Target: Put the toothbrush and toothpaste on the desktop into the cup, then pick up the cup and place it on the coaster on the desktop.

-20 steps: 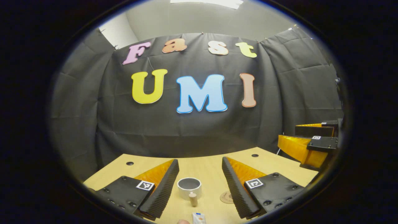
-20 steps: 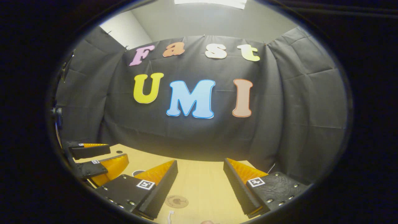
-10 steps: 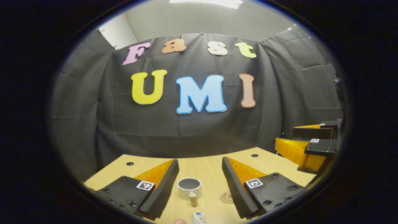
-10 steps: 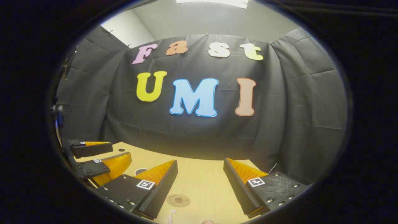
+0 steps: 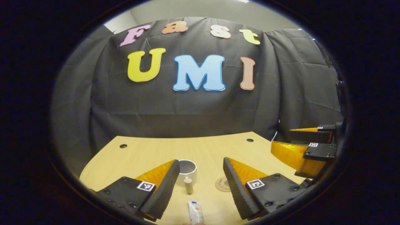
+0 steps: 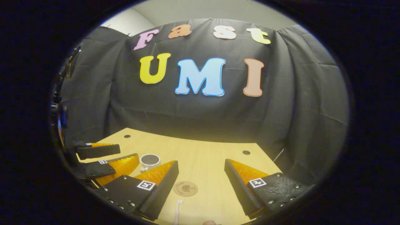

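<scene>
In the left gripper view a white cup (image 5: 187,169) with a wooden knob handle stands on the wooden desktop (image 5: 150,153) beyond my open left gripper (image 5: 201,165). A white toothpaste tube (image 5: 195,215) lies near the bottom edge, between the fingers. A round cork coaster (image 5: 222,184) lies right of the cup. In the right gripper view my right gripper (image 6: 201,165) is open above the desktop (image 6: 206,156). The coaster (image 6: 185,188) lies between its fingers, and a white toothbrush (image 6: 177,212) lies below it. The cup (image 6: 150,160) stands to the left.
The other gripper (image 5: 307,150) hangs open at the right edge of the left gripper view, and the other gripper (image 6: 103,157) is at the left of the right gripper view. Small round holes (image 5: 123,146) (image 6: 246,152) mark the desktop's far corners. Black cloth backs the table.
Both cameras have tilted down and forward: more desktop shows, and the cup, coaster, toothpaste and toothbrush have moved up in the views. Both grippers stay open.
</scene>
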`<state>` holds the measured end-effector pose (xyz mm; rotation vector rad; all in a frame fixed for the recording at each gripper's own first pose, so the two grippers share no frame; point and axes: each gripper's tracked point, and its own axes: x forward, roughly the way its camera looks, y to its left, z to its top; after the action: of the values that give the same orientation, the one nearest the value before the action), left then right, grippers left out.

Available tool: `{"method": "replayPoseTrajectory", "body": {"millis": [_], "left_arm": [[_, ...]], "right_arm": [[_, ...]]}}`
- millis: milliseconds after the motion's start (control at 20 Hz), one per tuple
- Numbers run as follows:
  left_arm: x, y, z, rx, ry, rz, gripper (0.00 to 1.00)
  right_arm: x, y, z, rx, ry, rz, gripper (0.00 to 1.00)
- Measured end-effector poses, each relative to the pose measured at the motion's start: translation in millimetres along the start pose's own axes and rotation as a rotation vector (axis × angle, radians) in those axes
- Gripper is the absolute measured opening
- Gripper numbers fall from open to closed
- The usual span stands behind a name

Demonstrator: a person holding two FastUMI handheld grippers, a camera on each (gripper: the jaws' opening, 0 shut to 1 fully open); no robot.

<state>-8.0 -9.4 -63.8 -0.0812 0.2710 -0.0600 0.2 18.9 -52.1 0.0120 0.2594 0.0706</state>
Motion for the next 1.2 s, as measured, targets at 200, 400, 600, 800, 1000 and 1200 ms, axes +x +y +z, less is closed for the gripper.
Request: {"method": "replayPoseTrajectory", "body": {"millis": [200,400,600,800,1000,1200], "left_arm": [[6,7,-30,-0.035,0.120,0.000,0.91],[12,13,-62,-0.093,0.256,0.022,0.92],[16,15,-105,-0.151,0.430,0.039,0.92],[11,15,-141,-0.187,0.614,0.033,0.92],[1,9,-166,-0.198,0.764,0.031,0.94],[-5,6,-175,-0.163,0.862,0.041,0.93]], "right_arm": [[9,11,-31,0.022,0.134,0.048,0.93],[14,19,-59,0.055,0.261,0.085,0.93],[17,23,-88,0.077,0.392,0.103,0.93],[17,35,-125,0.095,0.530,0.133,0.97],[13,41,-152,0.085,0.666,0.150,0.93],[6,47,-175,0.084,0.778,0.164,0.93]]}}
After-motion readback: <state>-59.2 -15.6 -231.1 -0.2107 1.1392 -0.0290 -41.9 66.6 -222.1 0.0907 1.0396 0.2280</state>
